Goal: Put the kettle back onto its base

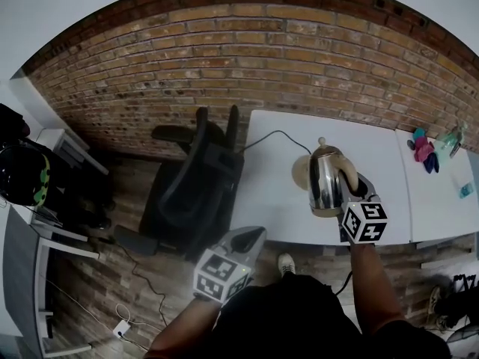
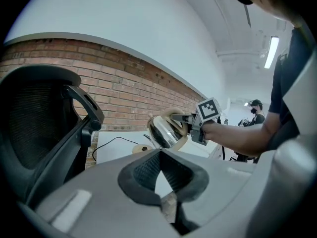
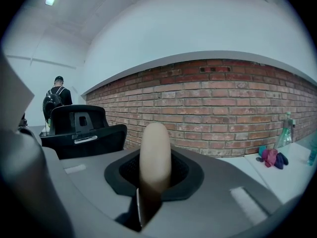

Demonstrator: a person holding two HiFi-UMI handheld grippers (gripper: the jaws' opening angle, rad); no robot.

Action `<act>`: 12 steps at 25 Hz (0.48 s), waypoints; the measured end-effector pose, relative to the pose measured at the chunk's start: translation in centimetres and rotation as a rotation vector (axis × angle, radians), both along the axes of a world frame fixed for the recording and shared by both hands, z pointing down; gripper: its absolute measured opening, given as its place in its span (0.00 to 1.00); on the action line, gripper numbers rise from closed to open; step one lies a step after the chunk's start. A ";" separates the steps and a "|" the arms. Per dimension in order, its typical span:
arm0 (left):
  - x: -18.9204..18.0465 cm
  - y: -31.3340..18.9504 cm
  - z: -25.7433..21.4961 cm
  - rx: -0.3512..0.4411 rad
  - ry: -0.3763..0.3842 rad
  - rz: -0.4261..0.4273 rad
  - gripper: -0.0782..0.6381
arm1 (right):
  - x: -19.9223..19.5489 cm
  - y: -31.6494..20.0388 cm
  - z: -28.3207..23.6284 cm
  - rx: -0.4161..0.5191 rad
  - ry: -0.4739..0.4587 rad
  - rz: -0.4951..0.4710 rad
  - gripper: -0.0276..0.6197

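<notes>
Brick wall (image 1: 224, 58) backs a white table (image 1: 273, 208) where the round base (image 1: 300, 172) sits. The kettle (image 1: 325, 182) hangs tilted just right of the base and off it, with the right gripper (image 1: 352, 187) clamped on its beige handle (image 3: 155, 152). Well left of the base, off the table beside a black chair (image 1: 194, 193), the left gripper (image 1: 251, 238) is empty, its jaw tips closed together.

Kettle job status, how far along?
Done: kettle grasped, its handle clamped in the right gripper's jaws. In hand: it hangs tilted above the table, close to the base but not on it. Left: set it on the base, release. The left gripper holds nothing.
</notes>
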State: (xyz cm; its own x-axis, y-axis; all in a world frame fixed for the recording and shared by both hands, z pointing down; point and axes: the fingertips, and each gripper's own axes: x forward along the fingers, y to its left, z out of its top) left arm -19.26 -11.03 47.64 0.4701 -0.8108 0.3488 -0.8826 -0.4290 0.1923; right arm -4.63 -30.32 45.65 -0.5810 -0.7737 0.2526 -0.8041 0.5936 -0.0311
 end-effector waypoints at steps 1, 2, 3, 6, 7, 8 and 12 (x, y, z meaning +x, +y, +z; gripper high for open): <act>0.0 -0.5 0.1 -0.003 -0.002 -0.008 0.11 | -0.1 -0.7 0.1 -0.001 -0.002 -0.006 0.18; 0.1 -1.1 0.3 -0.008 -0.002 -0.016 0.11 | -0.2 -1.5 0.2 -0.001 -0.005 -0.012 0.17; 0.2 -1.5 0.4 -0.014 -0.002 -0.024 0.11 | -0.3 -2.2 0.3 -0.002 -0.007 -0.019 0.18; 0.7 -2.8 0.6 -0.034 0.002 -0.050 0.11 | -0.7 -4.2 0.5 -0.003 -0.014 -0.042 0.18; 0.8 -3.2 0.7 -0.037 0.004 -0.060 0.11 | -0.9 -4.8 0.6 -0.002 -0.018 -0.051 0.18; 0.8 -3.6 0.8 -0.039 0.006 -0.070 0.11 | -1.1 -5.5 0.7 0.000 -0.023 -0.059 0.18; 0.5 -5.2 1.3 -0.038 -0.010 -0.104 0.11 | -2.2 -8.5 1.6 0.007 -0.046 -0.081 0.18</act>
